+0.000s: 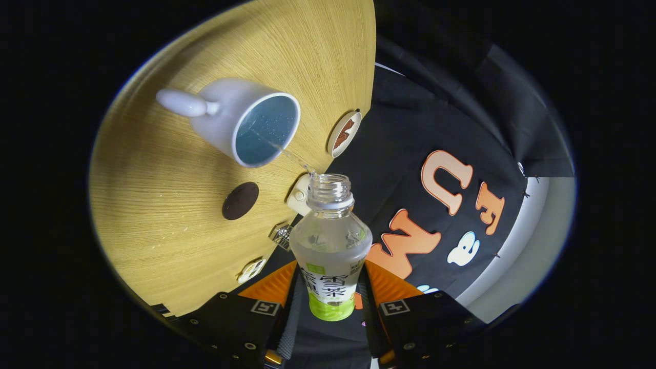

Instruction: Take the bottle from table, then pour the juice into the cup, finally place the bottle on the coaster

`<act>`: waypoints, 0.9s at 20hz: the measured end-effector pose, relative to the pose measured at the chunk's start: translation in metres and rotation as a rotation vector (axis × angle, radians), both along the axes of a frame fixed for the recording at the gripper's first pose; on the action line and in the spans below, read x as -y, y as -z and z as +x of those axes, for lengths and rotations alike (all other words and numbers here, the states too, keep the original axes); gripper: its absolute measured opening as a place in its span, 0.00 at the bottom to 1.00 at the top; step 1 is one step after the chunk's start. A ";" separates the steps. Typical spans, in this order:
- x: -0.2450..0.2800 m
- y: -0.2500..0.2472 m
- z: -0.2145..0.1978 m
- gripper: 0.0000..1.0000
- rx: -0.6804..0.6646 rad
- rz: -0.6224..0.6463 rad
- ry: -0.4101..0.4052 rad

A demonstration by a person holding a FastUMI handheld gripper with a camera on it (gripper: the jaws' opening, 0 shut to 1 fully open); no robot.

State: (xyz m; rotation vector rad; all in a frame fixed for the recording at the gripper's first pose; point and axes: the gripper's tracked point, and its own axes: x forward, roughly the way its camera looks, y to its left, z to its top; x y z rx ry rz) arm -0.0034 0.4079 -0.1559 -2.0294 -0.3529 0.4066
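1. The cup (pixel 245 123), a white mug with a blue inside, stood on the bench (pixel 154 205) well beyond the bottle's mouth and off to its left. Its handle pointed away from the bottle and its open rim faced it.
2. A small dark round disc, which I took to be the coaster (pixel 240 200), lay flat on the bench nearer the bottle than the cup was, apart from both.
3. A few small items sat along the bench edge close by the bottle's neck; they were too small to identify.
4. The bottle (pixel 330 241) was held between the two fingers of the claw (pixel 332 302), which pressed on its lower, labelled part from either side. The claw was closed only as far as the bottle's width allowed. The cap was off.
5. The bottle's long axis ran straight ahead along the fingers, mouth leading. The whole rig was tipped, so the mouth pointed toward the cup's rim.
6. A thin stream (pixel 287 152) ran from the bottle's mouth into the cup, so I judged the pour to be under way, with the pickup done and the placing left to do.
7. The coming move turned on one relation: the coaster lay just left of the bottle's neck. The bottle would need righting, base down, then a short carry that way.
8. A round tag (pixel 344 134) sat at the bench edge beyond the bottle, right of the cup.
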 end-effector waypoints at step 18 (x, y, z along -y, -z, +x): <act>0.032 0.004 0.011 0.57 -0.303 0.614 0.125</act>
